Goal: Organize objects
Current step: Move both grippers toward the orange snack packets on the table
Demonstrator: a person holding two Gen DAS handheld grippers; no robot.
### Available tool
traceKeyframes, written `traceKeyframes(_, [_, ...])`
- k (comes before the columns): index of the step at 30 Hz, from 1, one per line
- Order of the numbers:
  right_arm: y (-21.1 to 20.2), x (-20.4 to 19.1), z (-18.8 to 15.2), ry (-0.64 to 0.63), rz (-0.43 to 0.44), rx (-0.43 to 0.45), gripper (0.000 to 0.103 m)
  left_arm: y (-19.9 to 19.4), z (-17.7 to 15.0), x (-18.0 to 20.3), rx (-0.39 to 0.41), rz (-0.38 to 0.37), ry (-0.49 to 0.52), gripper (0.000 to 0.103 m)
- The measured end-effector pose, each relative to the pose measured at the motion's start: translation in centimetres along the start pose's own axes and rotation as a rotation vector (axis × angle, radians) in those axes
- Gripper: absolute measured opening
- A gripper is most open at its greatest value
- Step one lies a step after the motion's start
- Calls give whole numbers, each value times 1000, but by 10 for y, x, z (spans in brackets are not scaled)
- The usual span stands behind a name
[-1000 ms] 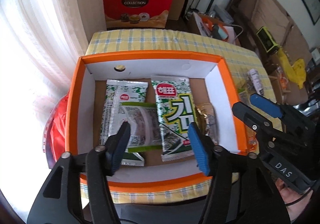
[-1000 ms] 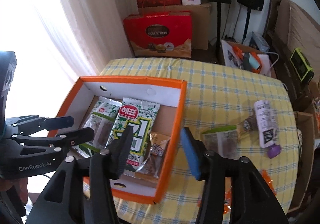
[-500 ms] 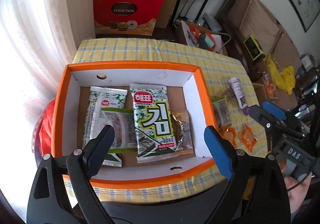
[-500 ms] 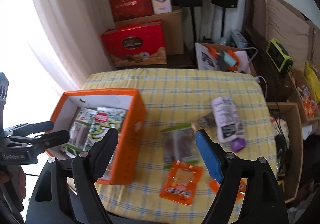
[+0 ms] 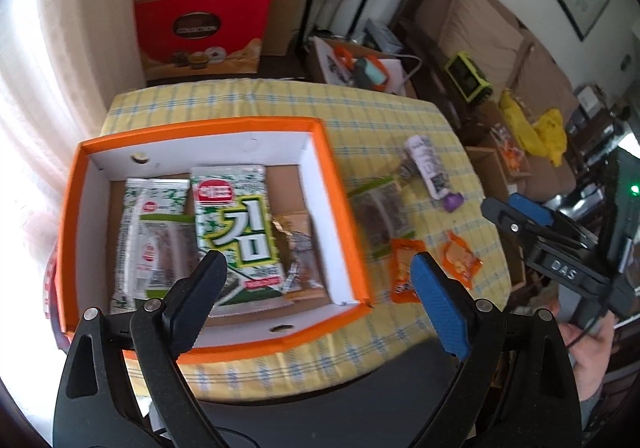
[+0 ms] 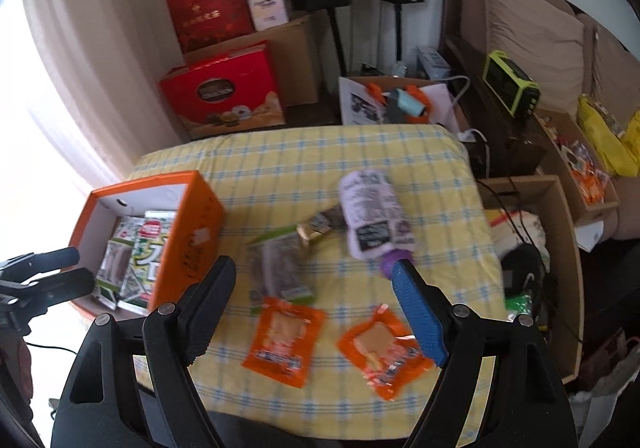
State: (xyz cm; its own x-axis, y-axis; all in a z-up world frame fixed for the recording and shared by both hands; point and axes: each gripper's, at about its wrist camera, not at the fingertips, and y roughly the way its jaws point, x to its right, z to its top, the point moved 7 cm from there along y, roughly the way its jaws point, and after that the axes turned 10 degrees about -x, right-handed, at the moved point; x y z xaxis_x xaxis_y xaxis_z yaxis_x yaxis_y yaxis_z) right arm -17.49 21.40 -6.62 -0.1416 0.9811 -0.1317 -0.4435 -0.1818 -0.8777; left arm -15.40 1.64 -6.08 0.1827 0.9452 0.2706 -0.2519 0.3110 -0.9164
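Sitting at the left of the yellow checked table, the orange box holds a small seaweed packet on its left, a larger green-and-white seaweed packet in the middle and a brown foil snack against its right wall. The left gripper hangs above the box's near right corner; its jaws have just been opening and stand spread wide with nothing between them. To the right of the box, on the cloth, lie a clear packet with a green edge, a small gold-wrapped bar and a white pouch with a purple cap, the bar's end touching the pouch. Nearer the camera are two orange sachets, side by side but apart. The right gripper hovers over these loose items, its jaws released and wide, gripping nothing. At the far right of the left wrist view a person's hand grasps that gripper's handle.
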Motion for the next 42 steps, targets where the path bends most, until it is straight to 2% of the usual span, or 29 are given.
traceKeyframes(8, [2, 35, -21, 19, -46, -18, 82, 11, -12, 42, -13, -8, 83, 92])
traceKeyframes(14, [11, 50, -38, 10, -67, -43, 82, 22, -21, 69, -12, 22, 146, 92])
traceKeyframes(20, [22, 63, -53, 1, -91, -66, 81, 29, -28, 89, 6, 4, 185, 92])
traceKeyframes(28, [21, 86, -63, 51, -80, -69, 80, 57, -31, 114, -32, 73, 263, 92])
traceKeyframes(36, [19, 98, -65, 95, -60, -59, 75, 83, -33, 126, -86, 141, 317, 79])
traceKeyframes(38, [21, 99, -66, 102, -53, -62, 71, 91, -34, 129, -111, 150, 326, 68])
traceKeyframes(40, [23, 101, -67, 104, -53, -67, 68, 100, -34, 130, -142, 155, 331, 61])
traceKeyframes(42, [25, 103, -69, 109, -47, -73, 66, 110, -34, 132, -171, 155, 326, 59])
